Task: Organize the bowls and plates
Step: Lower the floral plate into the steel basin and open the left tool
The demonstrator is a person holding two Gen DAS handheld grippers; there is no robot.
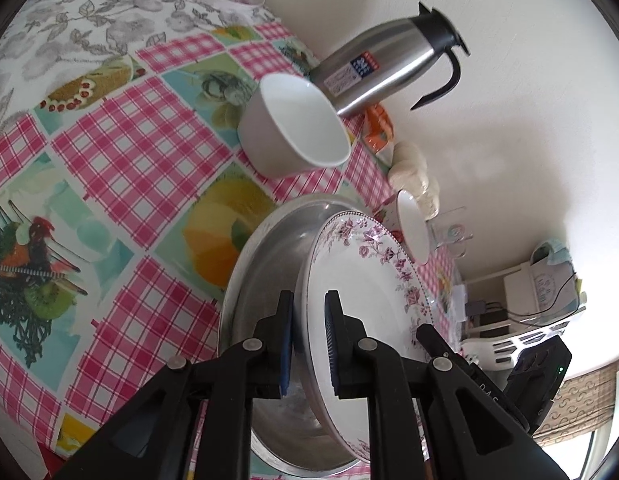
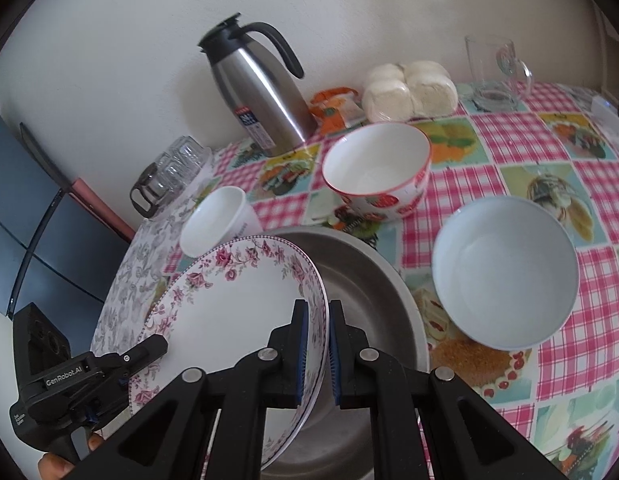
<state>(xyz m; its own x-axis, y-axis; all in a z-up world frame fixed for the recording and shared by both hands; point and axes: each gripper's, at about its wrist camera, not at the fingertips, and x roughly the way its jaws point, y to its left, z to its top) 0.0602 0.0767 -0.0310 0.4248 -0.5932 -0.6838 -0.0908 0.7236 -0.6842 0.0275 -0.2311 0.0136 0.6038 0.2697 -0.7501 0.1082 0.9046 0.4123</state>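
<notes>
A white plate with a pink floral rim (image 1: 369,280) (image 2: 229,304) is held tilted over a round metal tray (image 1: 265,264) (image 2: 365,292). My left gripper (image 1: 311,340) is shut on one edge of the plate, and it also shows in the right wrist view (image 2: 121,364). My right gripper (image 2: 319,352) is shut on the opposite edge, and its body shows in the left wrist view (image 1: 441,348). A plain white bowl (image 1: 297,124) (image 2: 505,272), a strawberry-patterned bowl (image 2: 377,168) (image 1: 409,224) and a small white cup (image 2: 217,220) stand on the checked tablecloth.
A steel thermos jug (image 1: 385,64) (image 2: 261,96) stands by the wall. A bag of buns (image 2: 409,88) (image 1: 413,176), an orange wrapper (image 2: 333,108), a glass mug (image 2: 497,76) and upturned glasses (image 2: 173,172) line the table's far side.
</notes>
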